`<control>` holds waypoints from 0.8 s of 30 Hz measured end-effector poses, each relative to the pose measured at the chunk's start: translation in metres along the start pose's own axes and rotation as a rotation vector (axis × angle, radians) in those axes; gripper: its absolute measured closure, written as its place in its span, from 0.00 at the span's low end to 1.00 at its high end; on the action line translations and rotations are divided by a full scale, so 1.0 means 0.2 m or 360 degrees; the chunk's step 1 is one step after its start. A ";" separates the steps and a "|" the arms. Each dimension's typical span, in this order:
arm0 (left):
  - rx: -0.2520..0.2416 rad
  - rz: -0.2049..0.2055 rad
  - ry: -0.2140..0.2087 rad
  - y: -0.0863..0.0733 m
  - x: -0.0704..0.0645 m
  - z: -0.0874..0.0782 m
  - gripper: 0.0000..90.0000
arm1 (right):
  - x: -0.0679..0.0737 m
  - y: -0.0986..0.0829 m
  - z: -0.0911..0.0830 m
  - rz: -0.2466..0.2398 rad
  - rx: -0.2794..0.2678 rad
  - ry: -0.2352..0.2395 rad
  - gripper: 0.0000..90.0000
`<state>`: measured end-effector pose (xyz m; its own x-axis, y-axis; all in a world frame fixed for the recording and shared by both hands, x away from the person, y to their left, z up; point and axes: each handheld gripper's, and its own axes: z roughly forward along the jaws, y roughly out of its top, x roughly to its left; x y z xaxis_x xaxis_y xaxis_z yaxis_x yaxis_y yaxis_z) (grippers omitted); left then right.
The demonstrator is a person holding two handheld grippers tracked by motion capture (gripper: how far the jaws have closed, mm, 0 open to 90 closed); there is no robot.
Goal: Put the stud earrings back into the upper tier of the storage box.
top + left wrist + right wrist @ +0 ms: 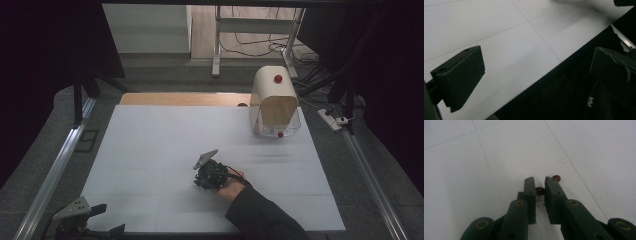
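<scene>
My right gripper point(204, 177) is held by a hand in a dark sleeve near the middle of the white table top point(165, 140). In the right gripper view its jaws point(540, 181) stand a narrow gap apart with a small red bead on a thin metal pin point(539, 191) pinched between them. A second red bead point(556, 178) lies on the table just past the right jaw's tip. My left gripper point(92, 220) rests at the table's near left corner with no hand on it. Its jaws point(536, 75) are wide apart, with nothing between them.
A small box with a curved wooden roll-top, a clear base and red knobs point(275, 102) stands at the far right of the table. Metal rails point(55, 175) run along both sides. Cables and a power strip point(332, 119) lie on the floor beyond.
</scene>
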<state>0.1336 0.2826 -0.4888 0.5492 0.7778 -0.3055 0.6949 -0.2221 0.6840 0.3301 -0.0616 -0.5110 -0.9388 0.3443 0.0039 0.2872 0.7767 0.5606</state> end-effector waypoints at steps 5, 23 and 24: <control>0.0001 -0.0001 0.0000 0.00 0.00 0.00 0.00 | -0.01 0.00 -0.03 0.0009 -0.0027 0.0005 0.88; 0.0005 -0.0003 0.0002 0.00 0.00 0.00 0.00 | -0.06 -0.01 -0.18 0.0129 -0.0084 0.0001 0.88; 0.0005 -0.0003 0.0002 0.00 0.00 0.00 0.00 | -0.07 -0.02 -0.19 0.0137 -0.0088 -0.0001 0.88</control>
<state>0.1339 0.2822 -0.4890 0.5473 0.7790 -0.3058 0.6975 -0.2227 0.6811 0.3344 -0.0888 -0.4814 -0.9112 0.4085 0.0537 0.3556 0.7140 0.6031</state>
